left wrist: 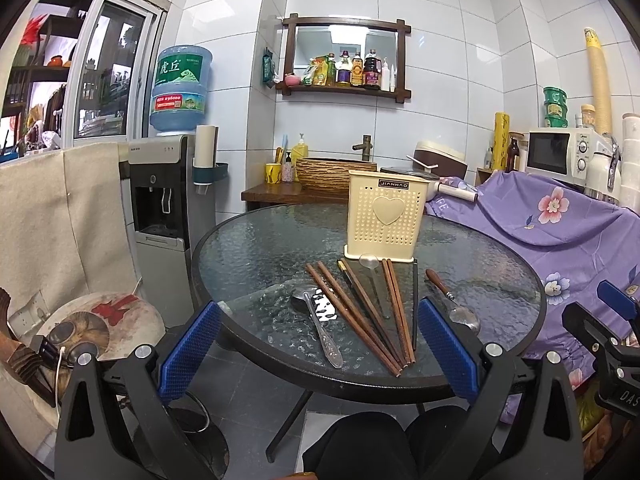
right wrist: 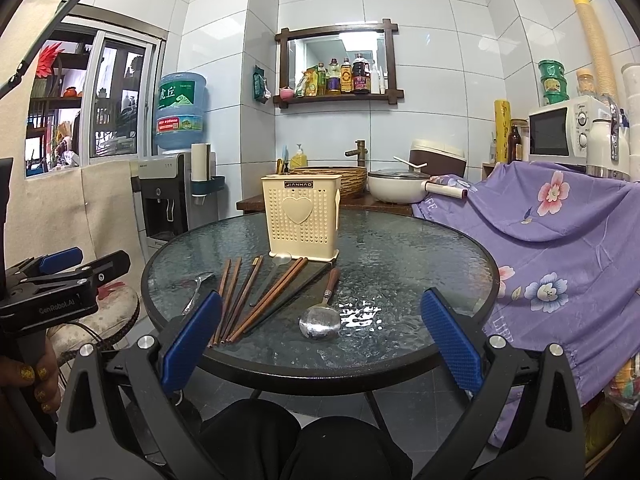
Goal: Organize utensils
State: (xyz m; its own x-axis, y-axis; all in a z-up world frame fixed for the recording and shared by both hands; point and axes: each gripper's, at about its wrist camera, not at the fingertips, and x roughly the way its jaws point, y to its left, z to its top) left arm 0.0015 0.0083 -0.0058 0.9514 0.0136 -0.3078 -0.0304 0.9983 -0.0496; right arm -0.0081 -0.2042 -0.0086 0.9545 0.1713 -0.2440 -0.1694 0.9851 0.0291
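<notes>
A cream perforated utensil holder (left wrist: 385,216) (right wrist: 301,216) stands upright on the round glass table (left wrist: 256,252) (right wrist: 400,256). In front of it lie several wooden chopsticks (left wrist: 360,312) (right wrist: 236,300), a dark chopstick (left wrist: 415,304), a clear plastic spoon (left wrist: 370,264), a steel spoon (left wrist: 320,320) (right wrist: 196,292) on the left, and a wood-handled steel spoon (left wrist: 452,300) (right wrist: 322,312) on the right. My left gripper (left wrist: 320,344) is open and empty, held back over the table's near edge. My right gripper (right wrist: 320,336) is open and empty, also near the front edge.
A water dispenser (left wrist: 160,208) stands left of the table. A purple flowered cloth (left wrist: 560,240) (right wrist: 560,248) covers furniture on the right, with a microwave (right wrist: 560,132) above. A counter with a basket sink (right wrist: 340,180) and pot (right wrist: 396,188) lies behind. My knees (right wrist: 304,440) sit under the table edge.
</notes>
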